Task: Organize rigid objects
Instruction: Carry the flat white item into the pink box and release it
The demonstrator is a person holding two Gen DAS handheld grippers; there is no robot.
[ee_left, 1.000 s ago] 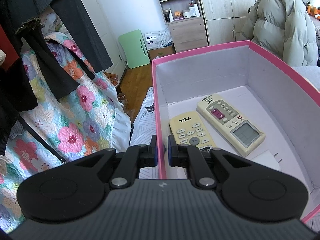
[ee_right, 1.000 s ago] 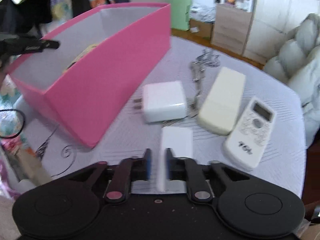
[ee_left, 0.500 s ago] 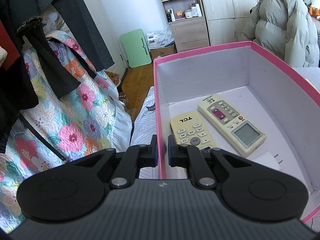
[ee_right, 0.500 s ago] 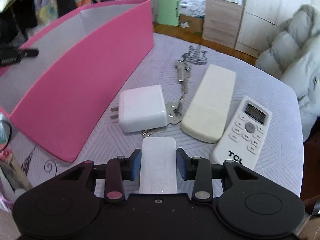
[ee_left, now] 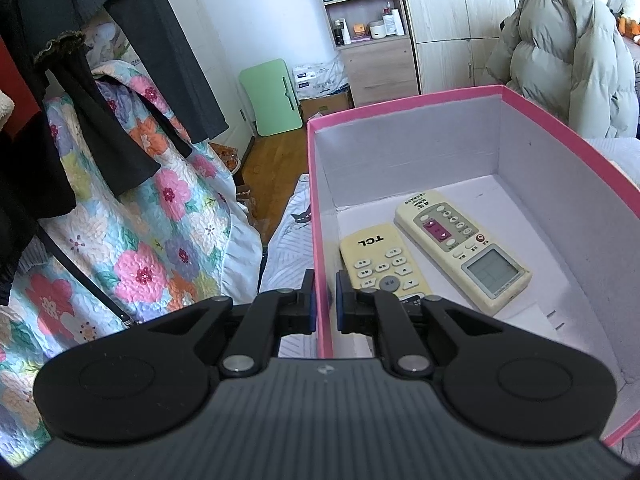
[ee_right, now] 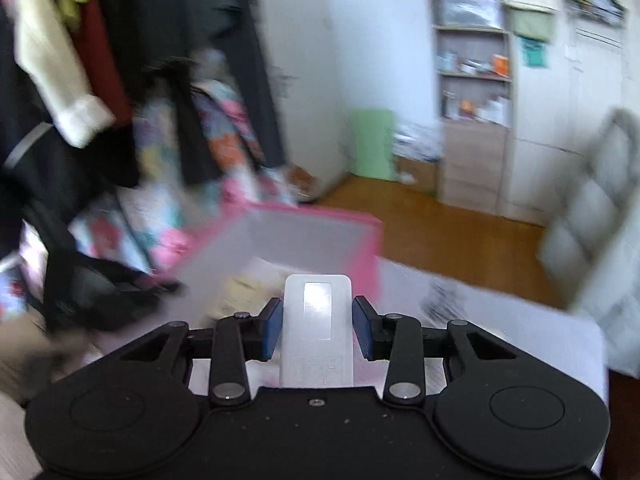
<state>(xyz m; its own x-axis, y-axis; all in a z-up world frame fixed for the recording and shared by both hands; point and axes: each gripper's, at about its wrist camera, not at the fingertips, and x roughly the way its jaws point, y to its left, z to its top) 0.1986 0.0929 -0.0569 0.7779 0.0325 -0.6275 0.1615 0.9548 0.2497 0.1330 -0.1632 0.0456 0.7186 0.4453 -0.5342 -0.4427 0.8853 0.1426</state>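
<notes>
Right tongs (ee_right: pixel 318 330): a second ago they were nipped on the thin edge of the white slab device (ee_right: pixel 318 320), low over the surface; half a second ago they had it across its width. Now the pads press its two long sides and the slab is airborne, pointing at the pink box (ee_right: pixel 320 236). View heavily motion-blurred.

Left tongs (ee_left: pixel 324 306): unchanged, closed on the box's near wall (ee_left: pixel 322 240), steadying it.

Box holds the TCL remote (ee_left: pixel 380 256) and the cream remote (ee_left: pixel 460 248), positions unchanged.

Judgement: pick complete; transfer under way; release over free floor next.
</notes>
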